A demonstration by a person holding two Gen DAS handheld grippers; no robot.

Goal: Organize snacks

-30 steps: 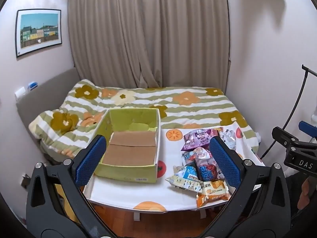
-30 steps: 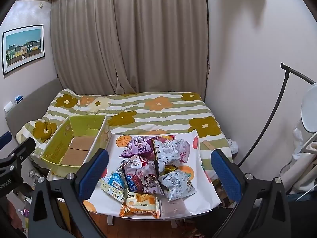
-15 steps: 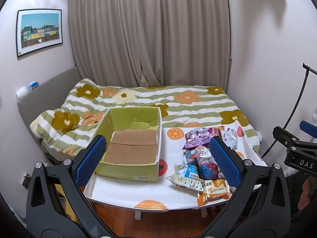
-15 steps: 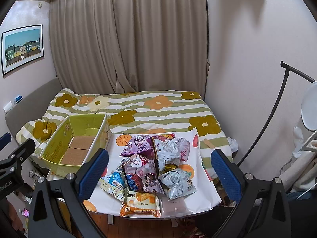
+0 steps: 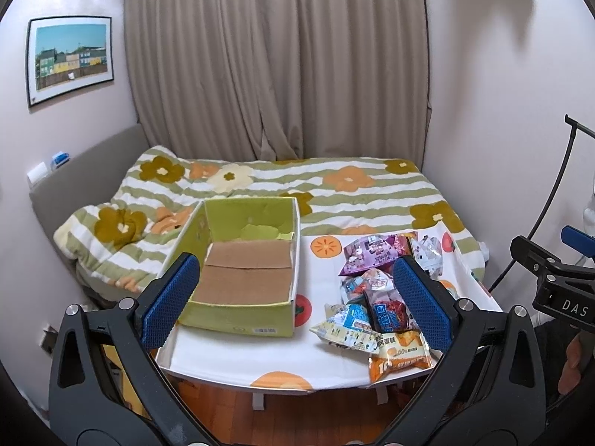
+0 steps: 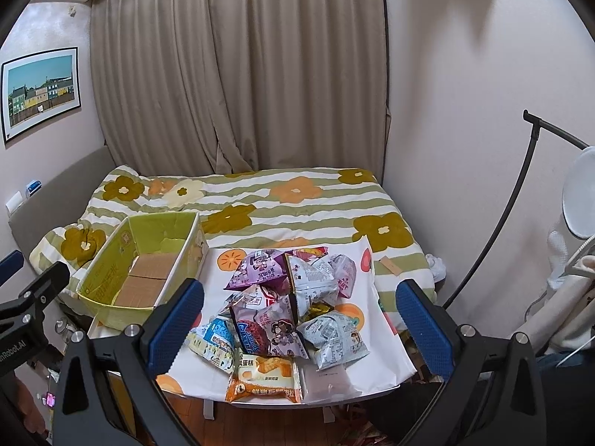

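Left gripper (image 5: 295, 299): fingers apart, nothing between them, held off the near edge of the table (image 5: 238, 356). Right gripper (image 6: 299, 321): fingers apart, likewise empty, also short of the near edge.

Green box (image 5: 241, 260): sits at the table's left end, open at the top, brown cardboard flaps showing on its floor, no packets inside.

Snack packets (image 6: 286, 312): loose heap on the right half of the table, overlapping one another. Purple packet (image 6: 256, 269) at the far side of the heap; orange packet (image 6: 266, 381) at the near edge.

Table stands against the foot of a bed (image 6: 297, 204) with a flowered cover.
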